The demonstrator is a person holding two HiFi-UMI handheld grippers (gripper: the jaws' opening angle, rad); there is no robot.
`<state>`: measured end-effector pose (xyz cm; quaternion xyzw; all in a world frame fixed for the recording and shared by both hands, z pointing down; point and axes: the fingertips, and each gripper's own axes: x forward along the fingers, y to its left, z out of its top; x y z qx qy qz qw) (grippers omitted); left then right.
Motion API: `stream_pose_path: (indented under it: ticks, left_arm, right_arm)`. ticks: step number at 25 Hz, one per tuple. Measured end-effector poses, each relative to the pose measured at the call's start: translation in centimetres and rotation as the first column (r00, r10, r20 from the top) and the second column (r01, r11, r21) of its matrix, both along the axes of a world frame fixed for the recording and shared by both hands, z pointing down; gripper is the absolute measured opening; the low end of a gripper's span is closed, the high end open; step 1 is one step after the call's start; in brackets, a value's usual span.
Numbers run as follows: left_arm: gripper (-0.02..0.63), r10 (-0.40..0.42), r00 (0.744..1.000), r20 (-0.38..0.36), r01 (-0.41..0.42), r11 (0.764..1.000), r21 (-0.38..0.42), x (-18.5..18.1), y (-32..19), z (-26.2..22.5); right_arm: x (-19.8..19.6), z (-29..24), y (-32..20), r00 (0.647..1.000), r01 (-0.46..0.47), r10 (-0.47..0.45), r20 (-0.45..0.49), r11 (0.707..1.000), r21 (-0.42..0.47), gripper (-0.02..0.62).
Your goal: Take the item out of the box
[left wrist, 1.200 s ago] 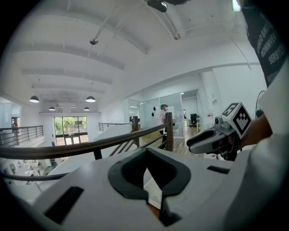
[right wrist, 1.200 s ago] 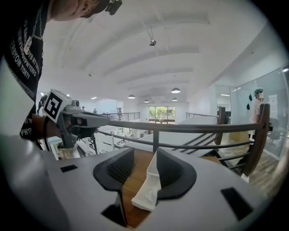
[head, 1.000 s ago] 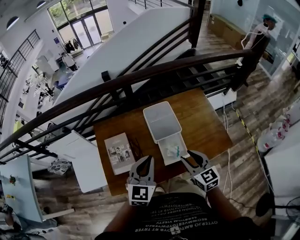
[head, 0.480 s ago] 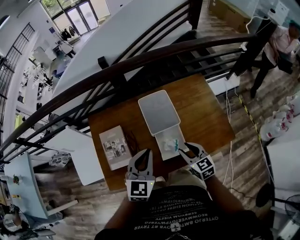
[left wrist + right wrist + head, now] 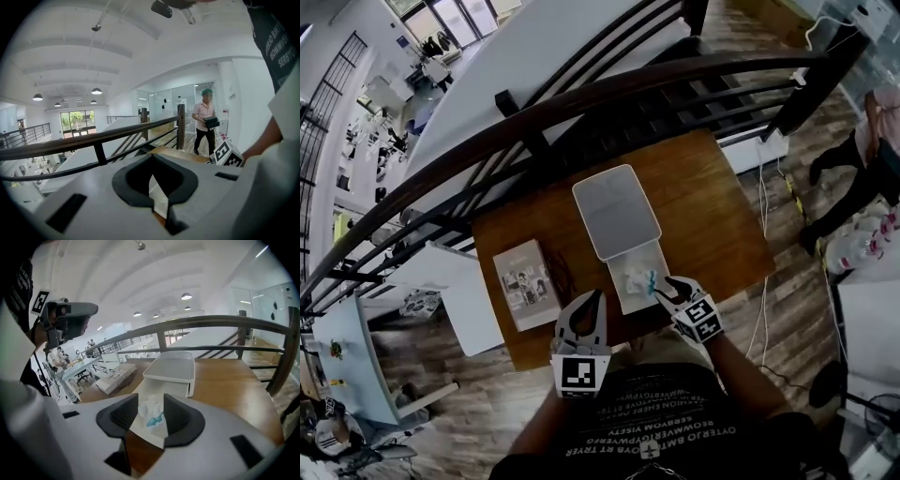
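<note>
A white box stands on the wooden table (image 5: 712, 216), its lid (image 5: 616, 210) swung back and its open tray (image 5: 630, 298) towards me. A crumpled white and teal item (image 5: 639, 278) lies in the tray. My right gripper (image 5: 667, 284) hovers at the tray's front right corner. Its jaws have just been opening and stand apart. The item (image 5: 152, 411) shows through the gap of the right gripper (image 5: 151, 401), and no pad presses on it. My left gripper (image 5: 596, 296) hangs left of the tray, fingertips together, empty. Its own view shows the left gripper (image 5: 151, 177) over a sliver of the box (image 5: 158, 199).
A flat printed packet (image 5: 525, 281) lies on the table's left part, with dark cords (image 5: 565, 272) beside it. A dark stair railing (image 5: 581, 122) runs behind the table. A person (image 5: 205, 122) carrying a dark object walks at the right. White furniture (image 5: 473, 300) stands lower left.
My right gripper has dropped and moved in to the tray's front corner, next to the item. The left gripper has shifted slightly. A person has walked in at the right edge.
</note>
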<state>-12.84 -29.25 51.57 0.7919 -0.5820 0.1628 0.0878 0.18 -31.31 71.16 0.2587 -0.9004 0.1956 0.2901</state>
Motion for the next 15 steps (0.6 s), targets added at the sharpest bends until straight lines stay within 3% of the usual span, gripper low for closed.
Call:
stream_pose_path:
  ticks: [8, 15]
  left_arm:
    - [0.006, -0.037, 0.999, -0.01, 0.036, 0.998, -0.042, -0.1, -1.7, 1.5]
    - [0.006, -0.059, 0.998, -0.011, 0.058, 0.996, -0.064, -0.3, -2.5, 2.3]
  right_arm:
    - [-0.9, 4.6, -1.6, 0.994, 0.09, -0.093, -0.062, 0.994, -0.06, 0.173]
    - [-2.8, 7.6, -1.4, 0.956, 0.241, -0.248, -0.156, 0.968, -0.062, 0.183]
